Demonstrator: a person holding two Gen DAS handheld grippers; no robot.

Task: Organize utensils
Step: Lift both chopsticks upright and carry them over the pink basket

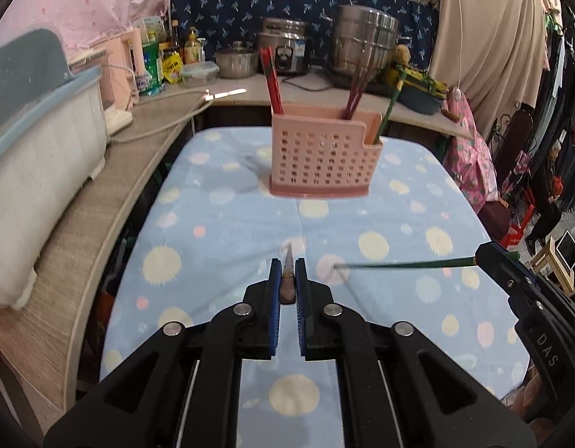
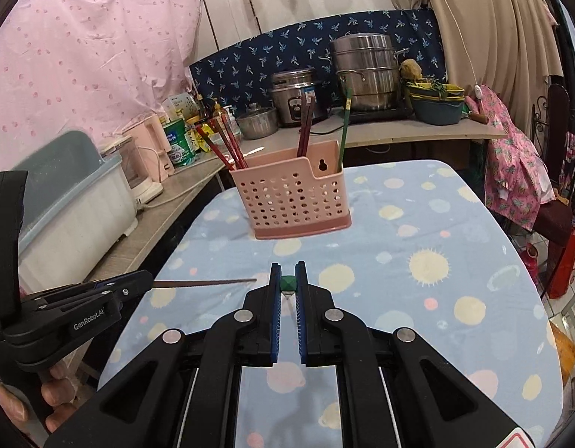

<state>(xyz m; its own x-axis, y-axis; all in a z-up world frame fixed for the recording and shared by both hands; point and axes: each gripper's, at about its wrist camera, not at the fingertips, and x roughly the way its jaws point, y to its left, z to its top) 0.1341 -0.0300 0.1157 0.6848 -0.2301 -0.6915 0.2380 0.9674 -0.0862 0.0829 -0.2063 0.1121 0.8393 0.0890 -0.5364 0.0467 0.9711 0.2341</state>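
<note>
The left gripper [image 1: 288, 280] is clamped on a brown chopstick [image 2: 205, 282]; the right gripper [image 2: 288, 283] is clamped on a green chopstick [image 1: 403, 263]. Both hang over the near part of the dotted table [image 1: 380, 216]. The pink holder [image 1: 322, 156] stands far on it, holding red chopsticks [image 1: 270, 80] and, apparently, one green stick [image 2: 344, 130] at its right end.

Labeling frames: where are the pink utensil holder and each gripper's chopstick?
pink utensil holder [image 2: 293, 201], right wrist view, front wall.
brown chopstick [image 2: 205, 282], right wrist view, mid shaft.
green chopstick [image 1: 403, 264], left wrist view, mid shaft.
</note>
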